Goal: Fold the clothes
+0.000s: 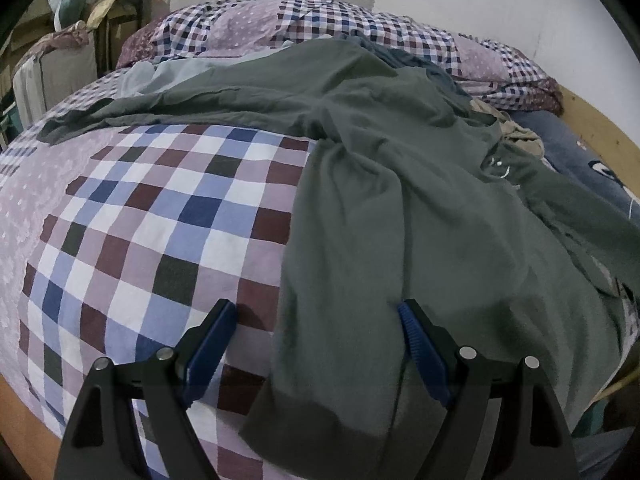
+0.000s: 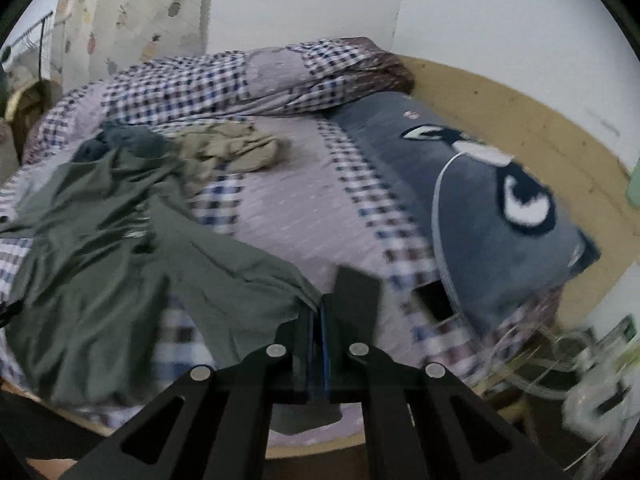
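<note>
A dark green garment (image 1: 400,208) lies spread and wrinkled across the checked bedsheet (image 1: 140,220). Its darker hem (image 1: 320,432) hangs near the bed's front edge. My left gripper (image 1: 316,344) is open just above that hem; the left finger is over the sheet and the right finger over the cloth. In the right wrist view the same green garment (image 2: 120,260) lies to the left. My right gripper (image 2: 318,336) is shut on a corner of it, and a bit of green cloth shows beneath the fingers.
A crumpled beige garment (image 2: 232,148) lies behind the green one. A dark blue cushion with cartoon eyes (image 2: 500,208) fills the right side beside the wooden bed frame (image 2: 520,104). A bunched checked quilt (image 1: 320,28) lies along the wall. Clutter stands at left (image 1: 52,60).
</note>
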{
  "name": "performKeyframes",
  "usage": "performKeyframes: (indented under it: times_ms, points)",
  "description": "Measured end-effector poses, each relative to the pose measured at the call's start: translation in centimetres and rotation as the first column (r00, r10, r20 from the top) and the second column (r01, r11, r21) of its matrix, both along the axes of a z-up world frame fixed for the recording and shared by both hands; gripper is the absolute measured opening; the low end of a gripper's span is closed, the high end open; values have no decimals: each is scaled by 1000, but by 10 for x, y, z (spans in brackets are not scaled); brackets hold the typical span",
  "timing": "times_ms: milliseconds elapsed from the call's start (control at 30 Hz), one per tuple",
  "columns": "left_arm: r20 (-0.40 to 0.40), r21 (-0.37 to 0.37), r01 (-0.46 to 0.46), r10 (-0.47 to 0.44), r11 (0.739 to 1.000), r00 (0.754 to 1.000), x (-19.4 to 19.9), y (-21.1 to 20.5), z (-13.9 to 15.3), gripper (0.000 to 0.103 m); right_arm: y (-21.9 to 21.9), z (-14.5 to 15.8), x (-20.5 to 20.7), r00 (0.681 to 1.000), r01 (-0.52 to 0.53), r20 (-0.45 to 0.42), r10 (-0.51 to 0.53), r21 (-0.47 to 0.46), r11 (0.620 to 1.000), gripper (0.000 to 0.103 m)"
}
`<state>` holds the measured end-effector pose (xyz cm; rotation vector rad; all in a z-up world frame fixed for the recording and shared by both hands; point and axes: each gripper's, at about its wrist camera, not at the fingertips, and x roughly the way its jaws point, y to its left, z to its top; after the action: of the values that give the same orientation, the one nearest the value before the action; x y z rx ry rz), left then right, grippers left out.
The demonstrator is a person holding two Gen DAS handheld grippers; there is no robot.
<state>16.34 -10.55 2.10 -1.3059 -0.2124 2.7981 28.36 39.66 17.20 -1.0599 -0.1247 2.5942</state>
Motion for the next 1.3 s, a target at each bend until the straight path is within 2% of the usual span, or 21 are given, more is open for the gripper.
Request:
performKeyframes:
  times_ms: [267, 433, 533, 567, 600, 633, 700, 767, 800, 933, 1033, 1100, 1167, 1233, 1300]
  points:
    - [2, -48, -11, 11, 999, 1000, -5, 8, -2, 88, 84, 45, -86, 994, 77, 73, -87, 129, 989, 1]
    - [5, -54, -33, 33, 998, 999, -8, 11, -2, 88, 139, 80, -133, 980, 182, 43, -193, 176, 967, 1]
    - [5, -54, -46, 47, 997, 999, -10, 12, -2, 88, 164, 83, -158, 964, 253, 35, -264, 190, 949, 2]
    - [5, -59, -47, 47, 997, 999, -11, 12, -2, 89, 171, 81, -166, 956, 278, 37, -290, 192, 941, 7]
    - [4, -64, -48, 48, 997, 999, -11, 13, -2, 89, 178, 72, -173, 945, 305, 62, -321, 186, 934, 16]
    - [3, -66, -49, 49, 997, 999, -11, 14, -3, 89, 184, 61, -181, 931, 333, 96, -353, 176, 926, 20]
    - [1, -72, -50, 50, 996, 999, -12, 15, -3, 90, 185, 40, -184, 917, 359, 121, -379, 159, 919, 35]
    - [-1, -78, -53, 53, 996, 999, -11, 16, -4, 90, 174, 22, -175, 925, 352, 109, -365, 118, 928, 47]
    - [-3, -81, -54, 54, 995, 999, -11, 16, -4, 90, 168, 13, -170, 929, 347, 101, -356, 96, 933, 50]
    - [-3, -89, -53, 53, 995, 999, -11, 17, -3, 90, 131, -22, -138, 958, 276, 95, -270, -54, 960, 52]
    - [3, -83, -48, 48, 995, 999, -10, 15, -2, 90, 88, -46, -105, 978, 203, 77, -192, -173, 964, 52]
    - [8, -76, -44, 44, 996, 999, -10, 14, -1, 90, 60, -61, -82, 990, 140, 52, -130, -288, 947, 52]
    - [9, -70, -36, 37, 997, 999, -9, 12, -1, 90, 29, -76, -57, 997, 72, 21, -69, -425, 902, 52]
    - [9, -66, -23, 23, 998, 1000, -6, 10, -1, 90, -1, -89, -35, 999, 34, -8, -44, -506, 862, 53]
    - [14, -54, -5, 5, 999, 1000, -2, 7, -1, 90, -29, -101, -18, 999, -13, -37, -9, -547, 837, 53]
